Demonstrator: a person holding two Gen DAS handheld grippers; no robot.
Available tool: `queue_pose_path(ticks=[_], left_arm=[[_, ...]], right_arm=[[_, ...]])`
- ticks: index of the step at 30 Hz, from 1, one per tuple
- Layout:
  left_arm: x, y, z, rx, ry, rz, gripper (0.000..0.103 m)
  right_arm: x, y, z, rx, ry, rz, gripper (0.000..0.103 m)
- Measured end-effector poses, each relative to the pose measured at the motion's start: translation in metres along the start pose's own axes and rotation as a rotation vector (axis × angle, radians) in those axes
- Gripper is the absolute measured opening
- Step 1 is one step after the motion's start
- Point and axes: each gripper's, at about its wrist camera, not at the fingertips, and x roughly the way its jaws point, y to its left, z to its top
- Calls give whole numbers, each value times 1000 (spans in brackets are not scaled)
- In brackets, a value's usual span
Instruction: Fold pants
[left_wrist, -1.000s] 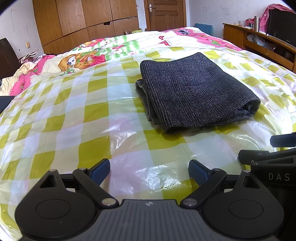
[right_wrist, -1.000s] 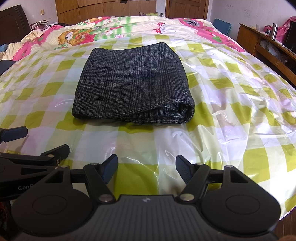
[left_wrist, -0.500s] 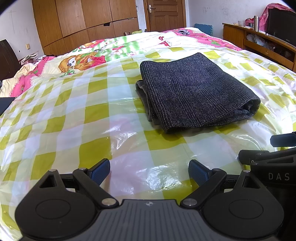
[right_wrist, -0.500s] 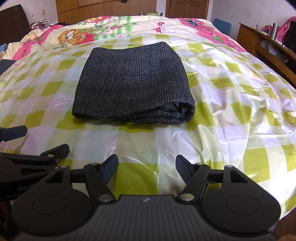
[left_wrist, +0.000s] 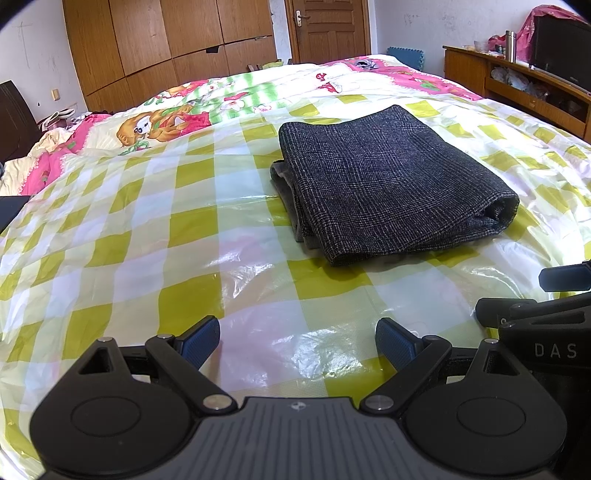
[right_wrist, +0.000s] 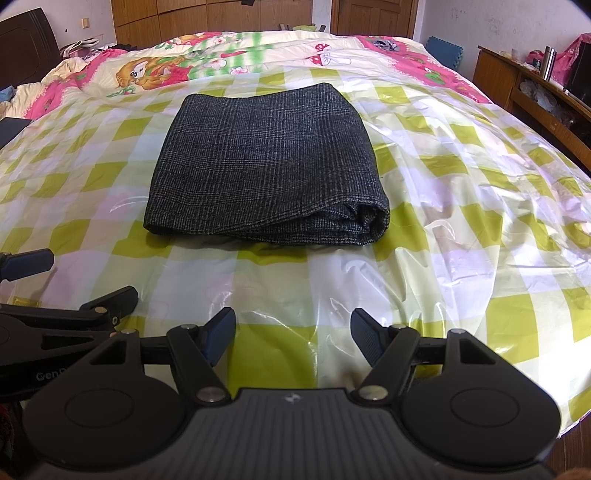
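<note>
Lying folded into a thick dark-grey rectangle, the pants (left_wrist: 388, 181) sit on the green-and-white checked plastic sheet (left_wrist: 147, 236) that covers the bed, a little right of centre in the left wrist view and just above centre in the right wrist view (right_wrist: 266, 166). The rounded fold faces the lower right of the bundle, and a few layered edges show along its left side in the left wrist view. Neither tool touches the cloth; a stretch of bare sheet lies between the bundle and both sets of fingers.

The left gripper (left_wrist: 297, 339) fills the bottom of its own frame with its blue-padded fingers spread wide and nothing between them but glossy sheet. The right gripper (right_wrist: 293, 334) sits the same way at the bottom of its frame, jaws apart and holding nothing. Each tool also shows in the other's view: the right one pokes in at the lower right edge of the left wrist frame, the left one at the lower left edge of the right wrist frame.

Beyond the sheet, a cartoon-print quilt (right_wrist: 177, 70) in pink, green and cream spreads across the upper part of both frames. Wooden wardrobes (left_wrist: 166, 44) and a door (left_wrist: 328, 26) stand along the top, and a wooden sideboard (left_wrist: 517, 85) runs down the upper right edge.
</note>
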Motion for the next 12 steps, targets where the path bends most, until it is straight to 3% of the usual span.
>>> queue_pose_path(ticks=[12], left_arm=[[-1,-1,-1,6,-1,-4,103]], right_arm=[[2,-1,-1,0,4,-4,70]])
